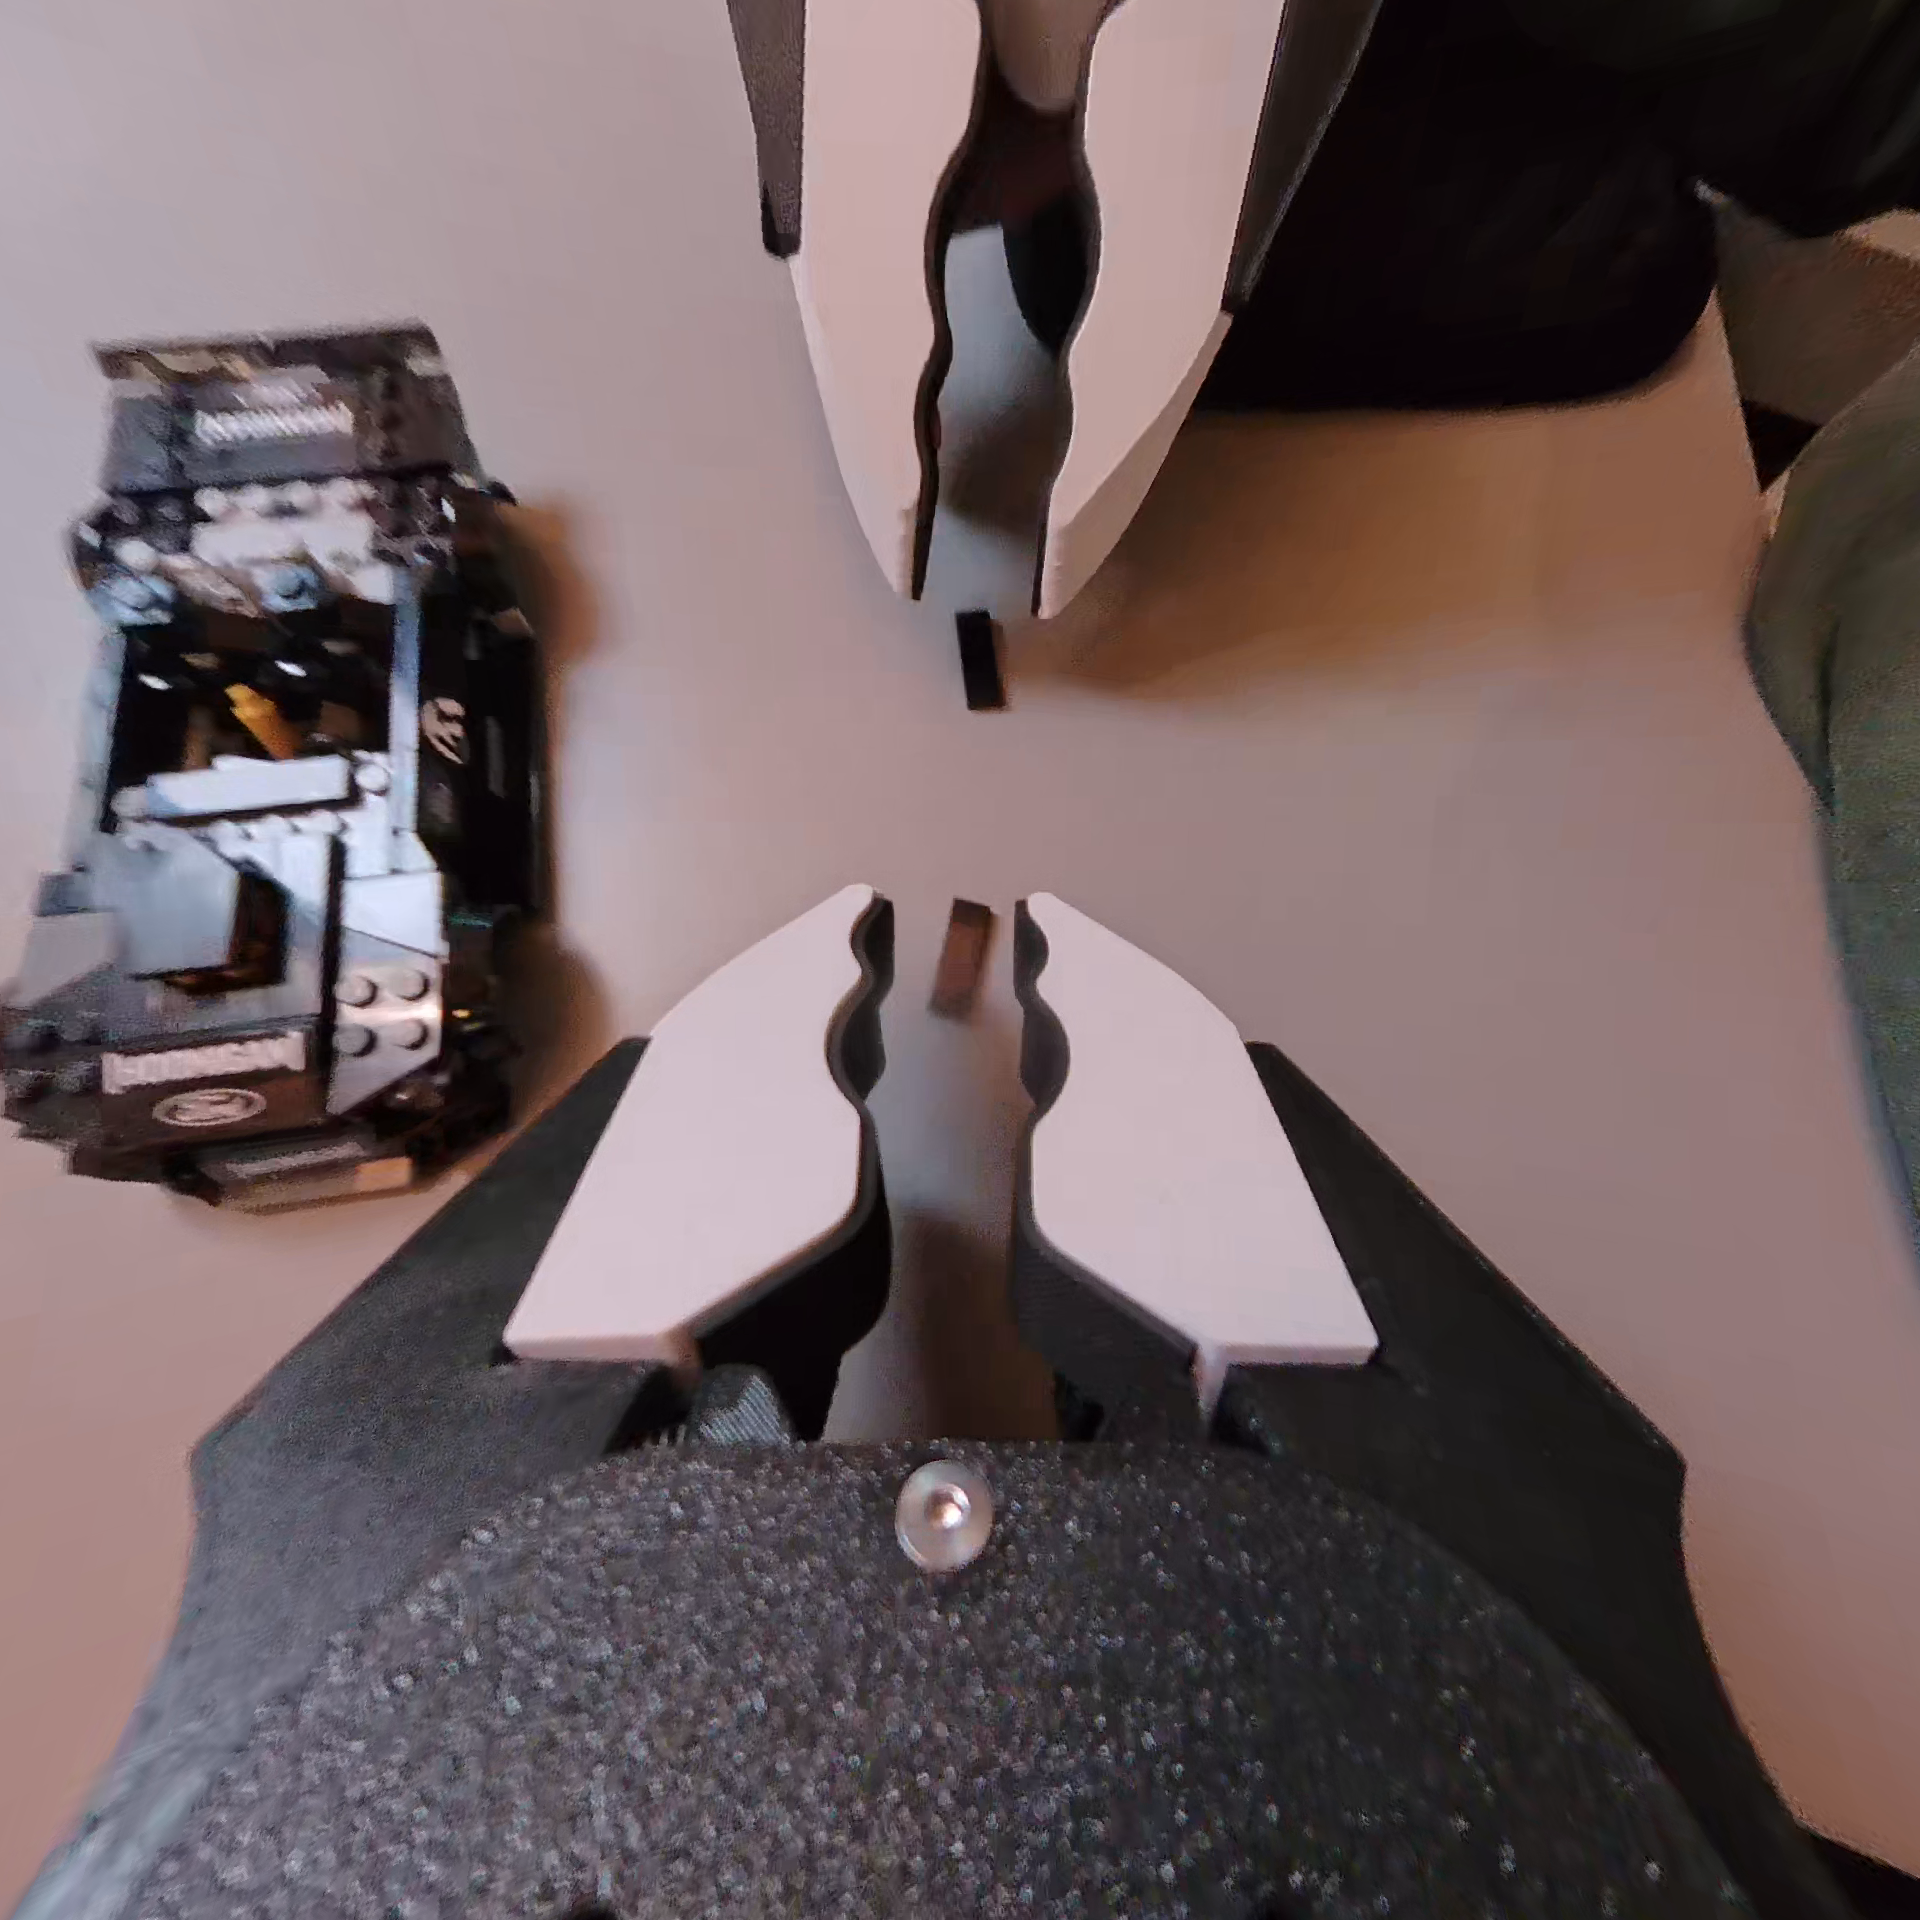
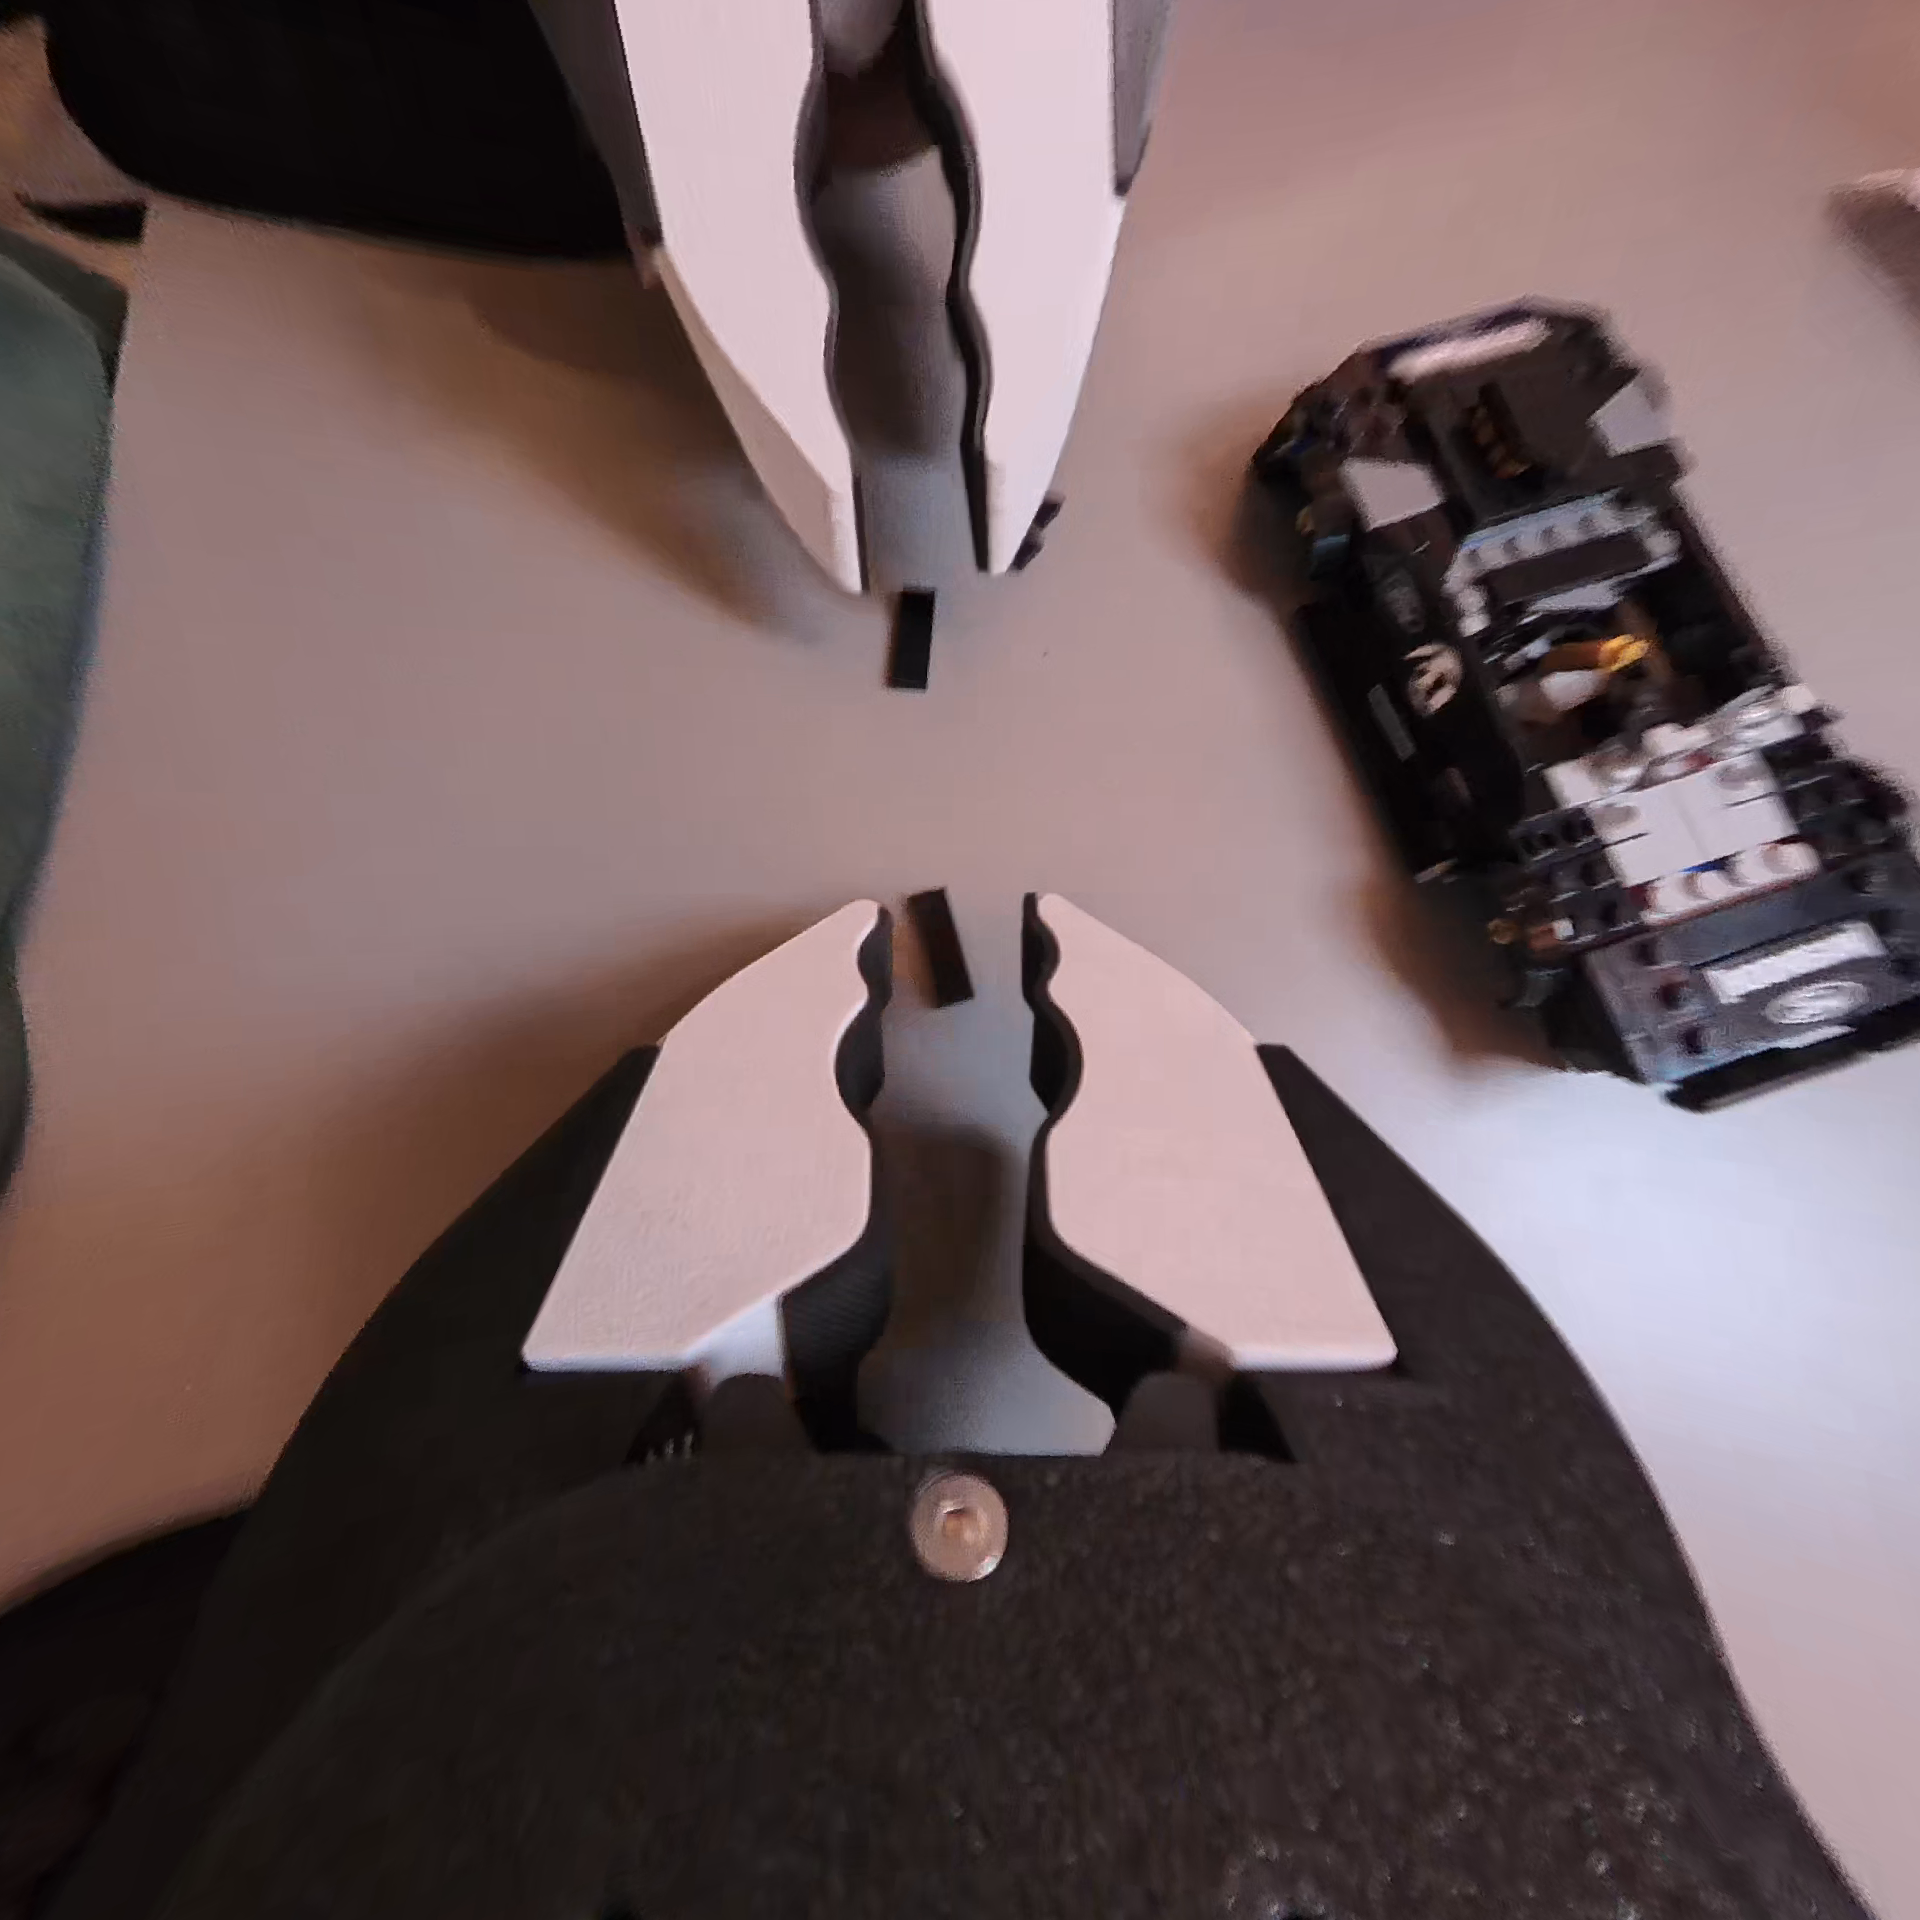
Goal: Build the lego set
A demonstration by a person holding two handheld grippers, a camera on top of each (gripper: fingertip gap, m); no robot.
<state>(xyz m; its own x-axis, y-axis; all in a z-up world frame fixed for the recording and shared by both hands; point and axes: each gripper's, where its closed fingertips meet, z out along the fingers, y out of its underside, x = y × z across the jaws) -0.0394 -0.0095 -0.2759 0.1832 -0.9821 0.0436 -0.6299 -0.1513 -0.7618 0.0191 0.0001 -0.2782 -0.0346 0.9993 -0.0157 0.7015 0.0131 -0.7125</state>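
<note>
**Here: two claws face each other over two loose black pieces, the car model set aside**

Here the left claw (image 1: pixel 951 904) and the right claw (image 2: pixel 954 904) point at one another, tip toward tip, low over a pale bench (image 1: pixel 1403 831). Each stands narrowly open: its white fingers (image 1: pixel 727 1132) are parted by a slim gap and press on nothing. A small black piece (image 1: pixel 961 956) lies between the fingertips of the left claw, apart from both pads as far as the blur allows. A second small black piece (image 1: pixel 979 660) lies on the bench just beyond the tips of the right claw, which shows at the far side of the left wrist view. In the right wrist view the same pair appears reversed: one piece (image 2: pixel 940 948) between that claw's own tips, the other (image 2: pixel 911 639) just before the far claw. Whether either piece is lifted off the bench cannot be told.

The car model (image 1: pixel 270 769), black and grey, rests on the bench to the left in the left wrist view and to the right (image 2: pixel 1600 696) in the right wrist view, well apart from both claws and touched by neither.

Progress, as a judgement: the body is largely assembled, with sides, front and rear in place, but its middle is open, showing the interior and bare studs. The roof area and the two loose pieces appear still to be fitted; neither piece is yet gripped.
</note>
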